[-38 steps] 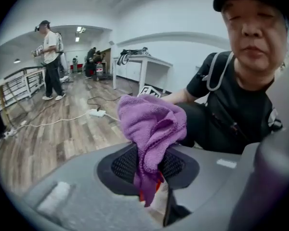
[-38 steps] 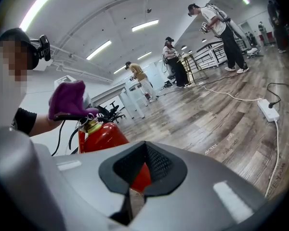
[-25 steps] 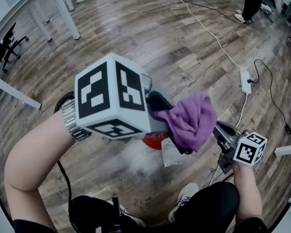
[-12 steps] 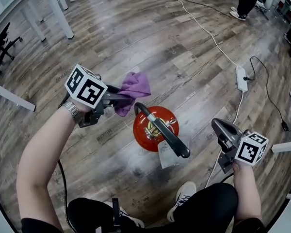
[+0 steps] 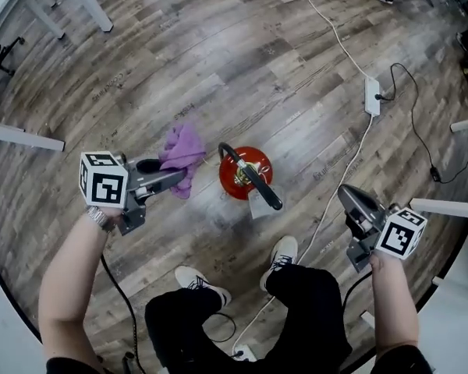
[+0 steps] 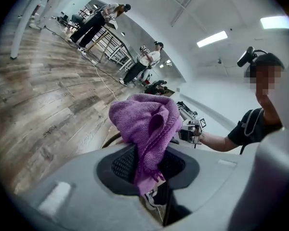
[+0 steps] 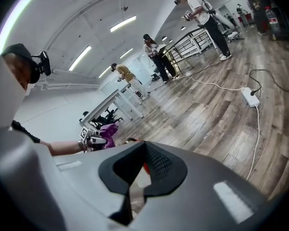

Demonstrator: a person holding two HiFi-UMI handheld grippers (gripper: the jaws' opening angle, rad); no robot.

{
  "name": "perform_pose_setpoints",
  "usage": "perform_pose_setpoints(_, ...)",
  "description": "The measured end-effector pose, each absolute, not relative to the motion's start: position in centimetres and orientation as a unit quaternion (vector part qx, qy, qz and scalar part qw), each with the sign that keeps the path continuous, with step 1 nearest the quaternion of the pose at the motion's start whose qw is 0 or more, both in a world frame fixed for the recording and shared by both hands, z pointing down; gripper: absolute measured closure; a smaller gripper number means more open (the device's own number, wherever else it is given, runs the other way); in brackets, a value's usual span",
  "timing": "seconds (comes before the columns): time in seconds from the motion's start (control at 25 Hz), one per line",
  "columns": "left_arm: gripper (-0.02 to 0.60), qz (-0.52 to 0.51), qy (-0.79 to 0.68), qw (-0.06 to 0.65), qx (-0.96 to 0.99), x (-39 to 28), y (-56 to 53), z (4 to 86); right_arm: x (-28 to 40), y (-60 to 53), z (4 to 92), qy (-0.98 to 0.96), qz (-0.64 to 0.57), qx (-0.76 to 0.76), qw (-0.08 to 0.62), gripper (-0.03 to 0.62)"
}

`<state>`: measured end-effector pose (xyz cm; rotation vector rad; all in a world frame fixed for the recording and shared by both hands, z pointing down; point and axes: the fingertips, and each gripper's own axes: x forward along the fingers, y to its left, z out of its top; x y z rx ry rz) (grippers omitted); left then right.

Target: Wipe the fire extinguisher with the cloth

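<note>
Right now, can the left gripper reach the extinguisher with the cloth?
Probably yes. The left gripper holds the cloth just beside the extinguisher, apart from it, and the head view shows only floor between them. Nothing looks in the way.

No legible text; print on fire extinguisher [image 5: 259,164] too small.

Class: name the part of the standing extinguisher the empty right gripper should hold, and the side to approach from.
The black handle on top of the fire extinguisher: a slim bar, unlike the wide red body. It slants toward the right gripper, now shut and empty, so probably come from above on that side, jaws across the bar.
</note>
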<state>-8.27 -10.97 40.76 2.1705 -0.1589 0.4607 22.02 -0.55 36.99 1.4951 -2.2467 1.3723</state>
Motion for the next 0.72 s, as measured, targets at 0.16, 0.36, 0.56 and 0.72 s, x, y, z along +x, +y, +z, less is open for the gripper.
perform_pose_setpoints(0.16,0.486,0.194,-0.071,0.454,0.866,-9.8,-6.1,32.2,21.0,0.8,28.0,-0.727,0.479,0.489,0.051,0.589)
perform_pose_setpoints(0.36,0.485,0.171,-0.088,0.469,0.862,-10.3,-0.7,20.8,18.4,2.5,16.6,-0.731,0.496,0.467,0.039,0.589)
perform_pose_setpoints(0.56,0.485,0.135,-0.085,0.482,0.862,-12.1,2.6,11.3,13.7,4.7,8.2,-0.736,0.494,0.462,0.03,0.589)
perform_pose_setpoints(0.72,0.485,0.116,-0.079,0.483,0.864,-14.1,4.5,5.9,10.7,7.2,3.8,-0.736,0.475,0.483,0.009,0.589)
